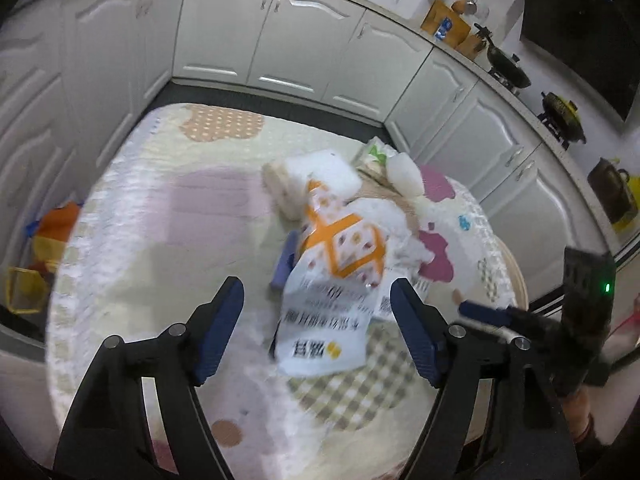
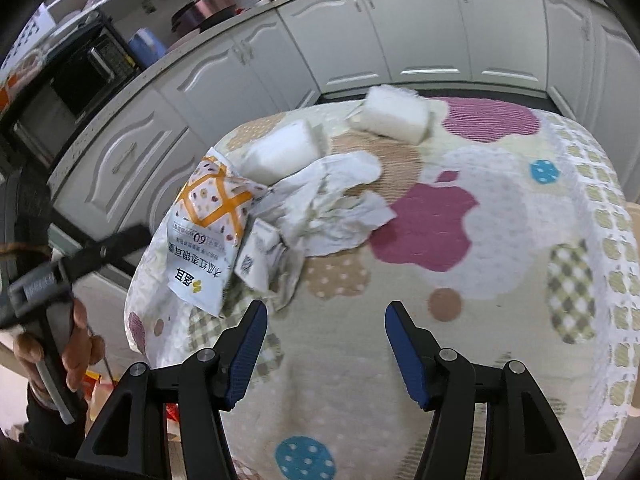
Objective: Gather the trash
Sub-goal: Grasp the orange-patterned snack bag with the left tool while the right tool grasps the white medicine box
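Observation:
A pile of trash lies on a round table with a patterned cloth. On top is a white and orange snack bag. Beside it lie crumpled white paper, a small white carton and two white foam blocks. My left gripper is open, its fingers either side of the bag's near end. My right gripper is open and empty, just short of the pile.
White kitchen cabinets ring the table. A stove with pots is at the right. Orange and yellow items lie on the floor left of the table. A microwave stands on the counter.

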A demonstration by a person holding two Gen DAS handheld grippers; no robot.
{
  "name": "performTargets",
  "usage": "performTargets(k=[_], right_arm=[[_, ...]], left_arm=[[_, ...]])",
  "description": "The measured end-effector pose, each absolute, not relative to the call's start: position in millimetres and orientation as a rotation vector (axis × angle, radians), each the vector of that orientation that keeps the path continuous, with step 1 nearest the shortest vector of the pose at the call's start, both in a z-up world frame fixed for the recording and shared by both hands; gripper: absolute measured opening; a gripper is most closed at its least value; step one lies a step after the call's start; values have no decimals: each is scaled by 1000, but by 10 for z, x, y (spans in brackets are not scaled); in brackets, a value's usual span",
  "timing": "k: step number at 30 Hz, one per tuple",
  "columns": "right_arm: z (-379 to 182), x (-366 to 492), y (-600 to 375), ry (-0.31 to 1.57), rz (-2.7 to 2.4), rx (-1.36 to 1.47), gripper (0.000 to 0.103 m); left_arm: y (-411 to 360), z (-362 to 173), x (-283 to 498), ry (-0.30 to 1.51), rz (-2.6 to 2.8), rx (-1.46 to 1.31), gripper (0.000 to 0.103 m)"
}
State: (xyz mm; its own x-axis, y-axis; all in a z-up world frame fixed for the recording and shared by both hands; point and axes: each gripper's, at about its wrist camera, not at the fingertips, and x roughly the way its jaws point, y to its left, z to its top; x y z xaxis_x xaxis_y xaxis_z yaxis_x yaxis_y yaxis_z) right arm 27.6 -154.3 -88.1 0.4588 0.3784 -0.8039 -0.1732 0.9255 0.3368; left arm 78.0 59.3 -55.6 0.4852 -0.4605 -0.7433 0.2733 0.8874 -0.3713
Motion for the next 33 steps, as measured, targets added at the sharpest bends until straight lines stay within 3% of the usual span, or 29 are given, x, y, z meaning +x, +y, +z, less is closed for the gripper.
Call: performTargets(k=[7,8,9,12,15,23,25,27,33], right_arm=[[-941,293,-1549,1061,329,227,59],[-942,296,-1548,1060,327,224,59],[-936,304,-1542,1060,326,220,59],[-900,328,-1508,1050,339,201,59],[-835,392,-1386,1038,374,157,59],[-701,774,-882,1017,493,-15,59],[-733,852,-727,1031,526,-71,59],[-776,909,-584,1037,547,-137,59],[-1027,999,-313,1082,529,-306,59]], left_arm=[[330,-790,970,1040,-454,-191,74],[328,-821,971,1046,-453,-194,60],[346,-840,959,1050,-461,-201,39],[472,-837,872,1044,-460,-203,30],[660,-813,752,1037,-429,-195,28],[1314,-1003,558,1110,-303,-306,29],[1464,-1046,523,1113,-282,-363,39],[1548,-1038,483,1098,-274,-394,58],[1535,-892,398,1051,-227,-348,66]])
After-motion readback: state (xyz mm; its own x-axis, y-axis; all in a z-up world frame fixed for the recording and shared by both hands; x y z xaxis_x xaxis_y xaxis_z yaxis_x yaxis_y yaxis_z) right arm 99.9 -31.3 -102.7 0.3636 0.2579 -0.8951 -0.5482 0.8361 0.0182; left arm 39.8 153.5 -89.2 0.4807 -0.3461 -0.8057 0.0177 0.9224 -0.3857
